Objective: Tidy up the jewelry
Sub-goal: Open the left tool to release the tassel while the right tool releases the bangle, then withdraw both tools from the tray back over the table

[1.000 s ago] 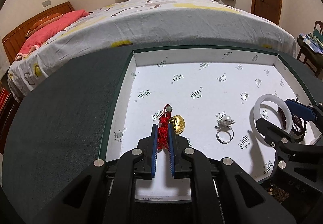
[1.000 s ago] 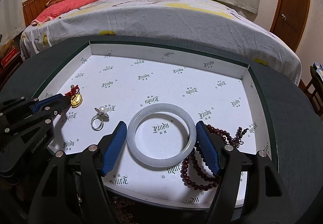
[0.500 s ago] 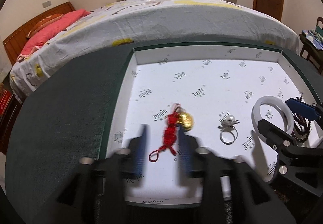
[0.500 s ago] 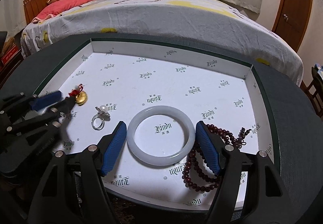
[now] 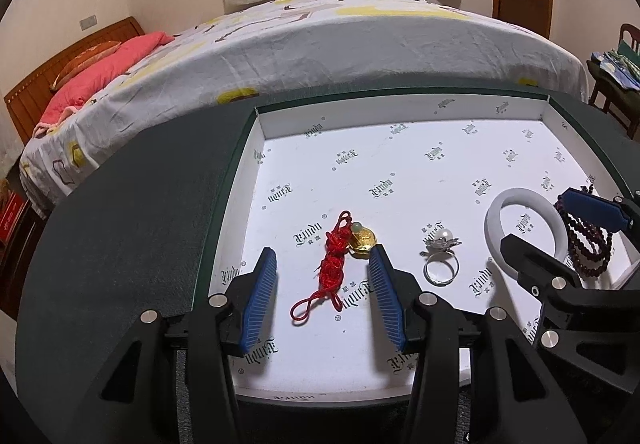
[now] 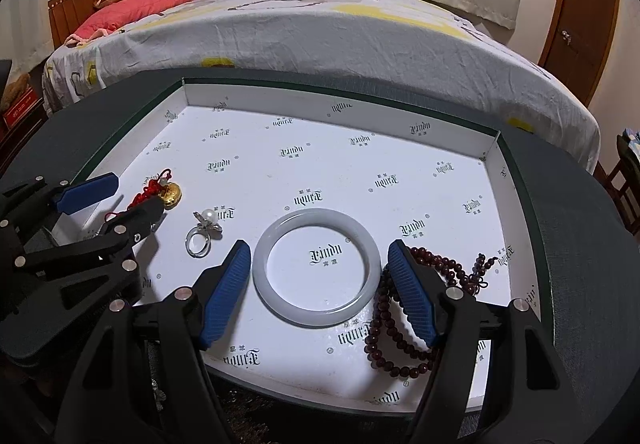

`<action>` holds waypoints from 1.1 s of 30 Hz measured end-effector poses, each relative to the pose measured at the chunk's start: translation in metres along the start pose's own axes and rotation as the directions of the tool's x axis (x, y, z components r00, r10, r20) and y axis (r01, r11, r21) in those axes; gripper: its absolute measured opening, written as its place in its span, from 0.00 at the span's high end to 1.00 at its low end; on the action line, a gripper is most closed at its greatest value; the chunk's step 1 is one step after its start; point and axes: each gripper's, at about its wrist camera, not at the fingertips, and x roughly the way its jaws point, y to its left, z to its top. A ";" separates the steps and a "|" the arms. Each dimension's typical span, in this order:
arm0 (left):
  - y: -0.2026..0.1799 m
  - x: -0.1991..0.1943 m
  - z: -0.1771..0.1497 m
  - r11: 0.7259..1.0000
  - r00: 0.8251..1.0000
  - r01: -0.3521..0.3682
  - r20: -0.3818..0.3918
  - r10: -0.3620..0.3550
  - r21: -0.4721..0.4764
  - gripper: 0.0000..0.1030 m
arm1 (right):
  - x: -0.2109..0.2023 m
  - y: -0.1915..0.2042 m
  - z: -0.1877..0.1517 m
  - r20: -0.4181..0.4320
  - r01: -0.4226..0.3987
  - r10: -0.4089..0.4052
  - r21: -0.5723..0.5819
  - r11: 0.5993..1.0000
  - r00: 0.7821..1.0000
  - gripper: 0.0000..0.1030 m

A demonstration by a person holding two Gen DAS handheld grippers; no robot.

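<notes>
my left tongs (image 5: 322,292) are hanging spread over the red knotted cord charm (image 5: 332,268) lying loose in the white tray (image 5: 400,112); my right tongs (image 6: 320,284) are straddling the jade bangle (image 6: 316,276), not pinching. i'm judging the cord soft and light, the bangle slick and brittle, best taken across its rim.

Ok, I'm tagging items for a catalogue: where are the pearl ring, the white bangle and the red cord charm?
pearl ring (image 5: 441,270), left wrist view, band.
white bangle (image 6: 318,217), right wrist view, far rim.
red cord charm (image 5: 333,256), left wrist view, knotted cord.
</notes>
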 end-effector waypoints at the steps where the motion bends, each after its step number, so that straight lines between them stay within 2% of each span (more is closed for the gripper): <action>1: 0.000 -0.001 0.000 1.000 1.000 -0.001 0.003 0.001 0.001 0.53 | -0.001 0.000 0.000 0.002 0.000 0.000 0.000 1.000 1.000 0.32; 14: 0.000 -0.036 0.003 1.000 0.998 0.020 0.052 -0.018 -0.022 0.53 | -0.036 -0.007 0.001 0.059 -0.011 0.009 0.030 0.999 0.998 0.31; 15: 0.000 -0.040 0.003 0.999 0.998 0.024 0.058 -0.022 -0.024 0.53 | -0.043 -0.008 0.001 0.069 -0.013 0.011 0.032 0.999 0.998 0.31; 17: 0.000 -0.050 0.003 0.999 0.997 0.034 0.071 -0.032 -0.029 0.53 | -0.052 -0.010 0.000 0.083 -0.016 0.012 0.037 0.999 0.997 0.23; 19: 0.001 -0.060 0.002 0.998 0.996 0.049 0.082 -0.046 -0.041 0.53 | -0.064 -0.014 -0.002 0.103 -0.017 0.012 0.044 0.999 0.995 0.23; 21: 0.001 -0.068 -0.001 0.997 0.995 0.060 0.089 -0.055 -0.056 0.45 | -0.078 -0.019 -0.006 0.120 -0.018 0.011 0.055 0.998 0.993 0.23; 22: 0.003 -0.074 -0.004 0.995 0.994 0.066 0.094 -0.060 -0.069 0.44 | -0.082 -0.021 -0.008 0.125 -0.019 0.011 0.060 0.998 0.992 0.23; 29: 0.008 -0.100 -0.025 0.991 0.992 0.082 0.104 -0.072 -0.102 0.44 | -0.120 -0.040 -0.036 0.151 -0.009 -0.005 0.095 0.995 0.989 0.23; 33: 0.010 -0.110 -0.046 0.989 0.992 0.083 0.105 -0.071 -0.119 0.38 | -0.130 -0.048 -0.062 0.134 0.010 -0.025 0.108 0.994 0.991 0.23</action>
